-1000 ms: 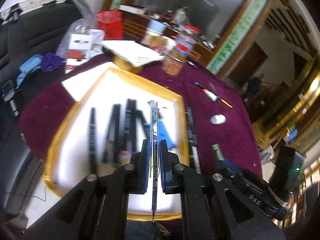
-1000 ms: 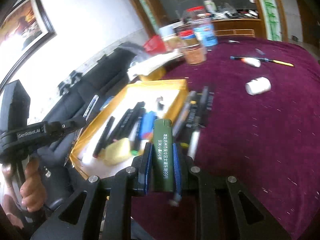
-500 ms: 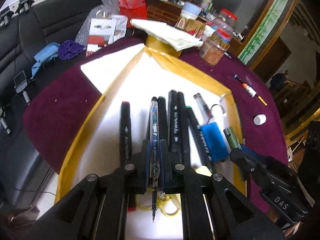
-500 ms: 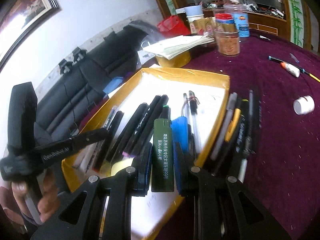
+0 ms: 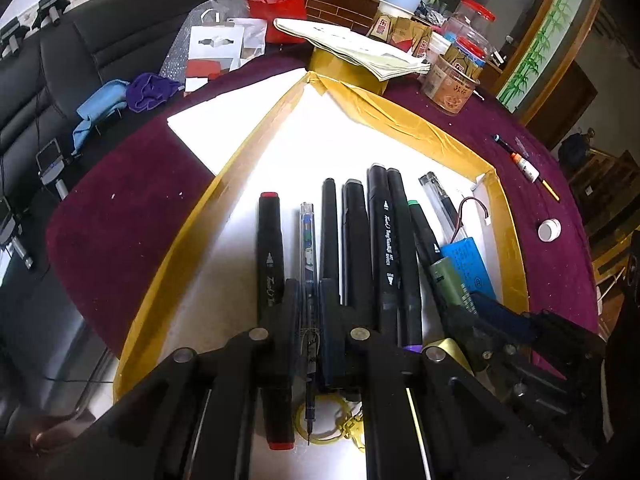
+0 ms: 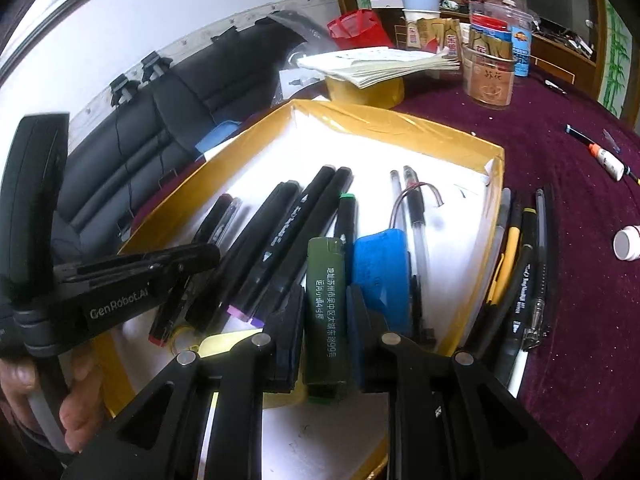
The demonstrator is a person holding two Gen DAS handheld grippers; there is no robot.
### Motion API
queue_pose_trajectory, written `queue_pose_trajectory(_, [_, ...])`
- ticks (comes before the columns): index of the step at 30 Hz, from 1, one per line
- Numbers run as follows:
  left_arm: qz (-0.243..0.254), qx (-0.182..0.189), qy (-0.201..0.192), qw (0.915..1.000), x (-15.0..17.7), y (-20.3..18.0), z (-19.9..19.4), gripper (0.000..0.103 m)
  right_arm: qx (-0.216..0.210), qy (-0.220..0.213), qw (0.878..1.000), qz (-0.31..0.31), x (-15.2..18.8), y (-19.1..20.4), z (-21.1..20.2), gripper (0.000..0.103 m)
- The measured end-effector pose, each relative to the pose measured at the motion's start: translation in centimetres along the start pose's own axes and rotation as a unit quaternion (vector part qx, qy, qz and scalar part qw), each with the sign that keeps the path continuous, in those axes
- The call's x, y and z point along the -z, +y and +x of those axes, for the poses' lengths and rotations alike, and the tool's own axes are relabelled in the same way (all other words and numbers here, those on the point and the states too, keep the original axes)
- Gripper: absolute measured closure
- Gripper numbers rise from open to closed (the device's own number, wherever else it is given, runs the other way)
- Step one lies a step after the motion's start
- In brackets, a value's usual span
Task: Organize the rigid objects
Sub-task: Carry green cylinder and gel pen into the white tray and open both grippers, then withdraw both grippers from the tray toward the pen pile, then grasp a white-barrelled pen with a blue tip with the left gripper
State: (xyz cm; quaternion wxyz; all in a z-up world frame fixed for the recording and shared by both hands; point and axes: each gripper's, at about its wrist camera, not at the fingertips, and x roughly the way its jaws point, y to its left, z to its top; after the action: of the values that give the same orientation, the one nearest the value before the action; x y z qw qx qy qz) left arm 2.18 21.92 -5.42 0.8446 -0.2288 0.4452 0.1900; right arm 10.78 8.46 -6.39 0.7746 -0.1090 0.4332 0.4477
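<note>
My left gripper (image 5: 309,292) is shut on a clear thin pen (image 5: 307,236), low over a white tray with a yellow rim (image 5: 400,116). The pen lies in line with a row of black markers (image 5: 384,240), between a red-capped marker (image 5: 269,248) and the others. My right gripper (image 6: 325,296) is shut on a dark green lighter (image 6: 325,280) over the same tray (image 6: 400,124), beside a blue battery pack (image 6: 380,268). The left gripper (image 6: 200,256) shows in the right wrist view, with a hand on its handle. In the left wrist view the lighter (image 5: 444,280) appears at the right.
Several pens (image 6: 524,260) lie on the maroon cloth (image 5: 120,200) just outside the tray's right rim. A white cap (image 6: 628,244) and a float pen (image 5: 524,164) lie farther right. Behind the tray are a paper stack (image 6: 376,64) and jars (image 6: 488,76).
Both grippers have come down and in over the tray. The clear pen is now level with the marker row, and the lighter has moved from the tray's rim to beside the blue pack.
</note>
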Motion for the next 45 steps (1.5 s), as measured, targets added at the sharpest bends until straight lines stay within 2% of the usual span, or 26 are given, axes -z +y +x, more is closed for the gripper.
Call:
queue_pose_trajectory(2, [0.009,-0.011,-0.001,0.9999,0.1,-0.3,-0.1,0.093,0.006,-0.001,1.000,-0.007,0.1,0.2,0.0,0.085])
queue_pose_trajectory(4, [0.013,-0.016,-0.002,0.9998,0.2,-0.5,-0.3,0.085,0.000,0.000,1.000,-0.003,0.1,0.1,-0.2,0.085])
queue_pose_trajectory(6, [0.012,-0.015,-0.006,0.9998,0.6,-0.7,-0.8,0.067,-0.011,-0.002,1.000,0.006,0.1,-0.2,-0.7,0.083])
queue_pose_trajectory(8, [0.016,-0.014,-0.016,0.9996,1.0,-0.9,-1.6,0.056,-0.021,-0.015,1.000,0.013,0.3,-0.4,-1.9,0.080])
queue_pose_trajectory(11, [0.021,-0.013,-0.028,0.9993,1.7,-1.4,-2.7,0.055,-0.035,-0.050,0.998,0.023,1.2,-1.0,-4.7,0.072])
queue_pose_trajectory(16, [0.032,0.007,-0.055,0.9980,3.1,-3.5,-5.4,0.055,-0.056,-0.096,0.991,0.070,4.1,-4.1,-9.8,0.069])
queue_pose_trajectory(19, [0.060,0.038,-0.065,0.9954,4.1,-6.0,-6.8,0.054,-0.051,-0.102,0.988,0.103,6.0,-6.4,-11.5,0.068])
queue_pose_trajectory(21, [0.079,0.058,-0.067,0.9929,4.8,-7.8,-7.5,0.050,-0.040,-0.101,0.986,0.129,7.7,-8.3,-12.3,0.069])
queue_pose_trajectory(23, [0.091,0.080,-0.057,0.9910,5.4,-9.7,-7.6,0.047,-0.029,-0.096,0.983,0.154,9.4,-10.0,-12.7,0.069])
queue_pose_trajectory(26, [0.124,0.106,-0.025,0.9863,6.6,-13.2,-6.7,0.047,-0.019,-0.087,0.978,0.190,11.8,-12.3,-13.0,0.069])
queue_pose_trajectory(28, [0.152,0.108,-0.012,0.9824,7.4,-15.7,-6.2,0.047,-0.015,-0.086,0.974,0.207,13.0,-13.4,-13.3,0.069])
queue_pose_trajectory(32, [0.191,0.085,0.021,0.9777,8.1,-19.7,-4.0,0.048,-0.008,-0.094,0.969,0.230,14.9,-15.1,-14.2,0.069])
queue_pose_trajectory(35, [0.201,0.050,0.059,0.9765,7.6,-21.3,-1.3,0.065,-0.006,-0.100,0.966,0.237,15.5,-16.0,-14.8,0.069])
queue_pose_trajectory(39, [0.202,0.035,0.094,0.9742,7.1,-21.8,1.2,0.081,-0.008,-0.107,0.965,0.241,15.9,-16.5,-15.3,0.069])
queue_pose_trajectory(43, [0.214,0.020,0.109,0.9706,7.3,-22.6,2.0,0.084,-0.009,-0.113,0.963,0.246,16.1,-16.9,-15.6,0.069])
queue_pose_trajectory(45, [0.218,0.016,0.103,0.9704,7.4,-22.9,2.2,0.083,-0.010,-0.113,0.962,0.249,16.2,-17.1,-15.6,0.069])
